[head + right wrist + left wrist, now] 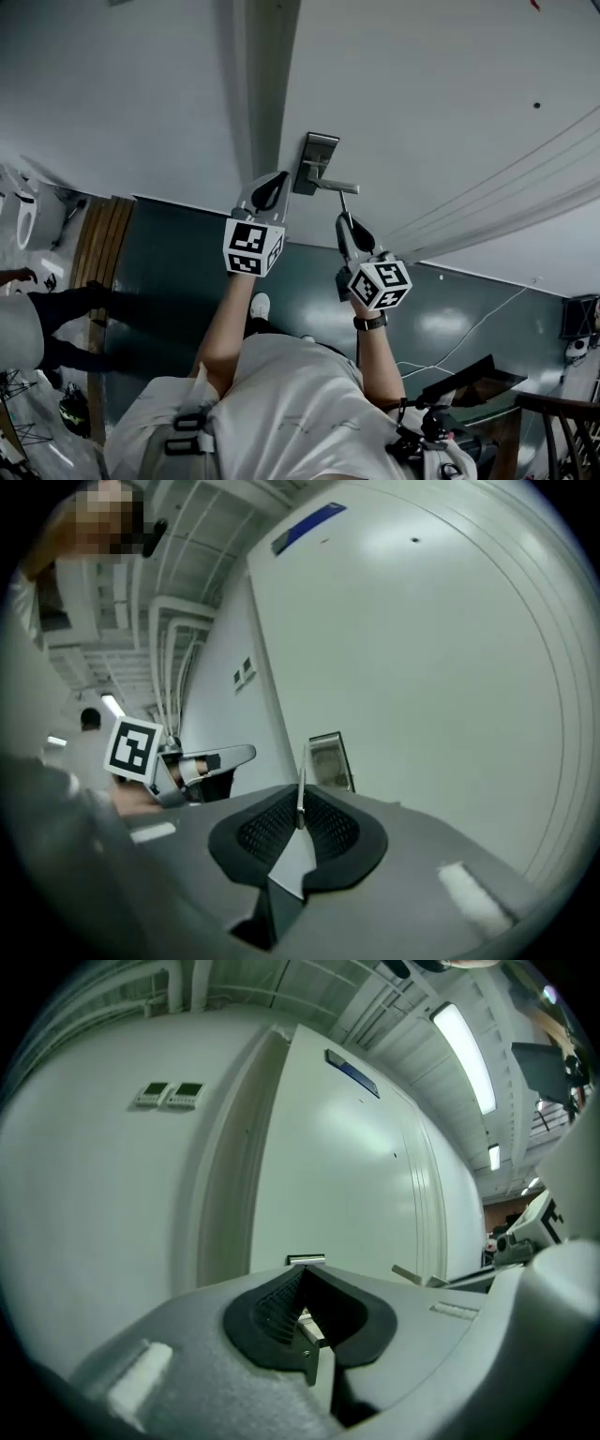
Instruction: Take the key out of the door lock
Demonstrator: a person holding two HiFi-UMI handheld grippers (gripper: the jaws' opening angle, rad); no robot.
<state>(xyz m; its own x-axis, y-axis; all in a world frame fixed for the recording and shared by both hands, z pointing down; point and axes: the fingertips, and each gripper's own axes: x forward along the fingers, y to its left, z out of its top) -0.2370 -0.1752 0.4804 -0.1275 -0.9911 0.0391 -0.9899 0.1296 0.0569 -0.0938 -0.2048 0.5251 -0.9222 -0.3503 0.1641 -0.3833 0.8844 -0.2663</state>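
The white door (441,122) carries a steel lock plate (316,159) with a lever handle (336,186). A thin metal key (343,202) stands up out of my right gripper (345,220), which is shut on it just below the handle. In the right gripper view the key (301,780) is pinched edge-on between the black pads, with its tip beside the lock plate (328,761). Whether the tip still touches the lock I cannot tell. My left gripper (272,187) hovers to the left of the plate, shut, and I see nothing held in it (302,1283).
The door frame (258,94) and a grey wall (112,84) lie left of the lock. Two wall switches (169,1094) sit on that wall. A person's legs (66,309) are at the left over the dark floor, and a railing (553,412) is at the lower right.
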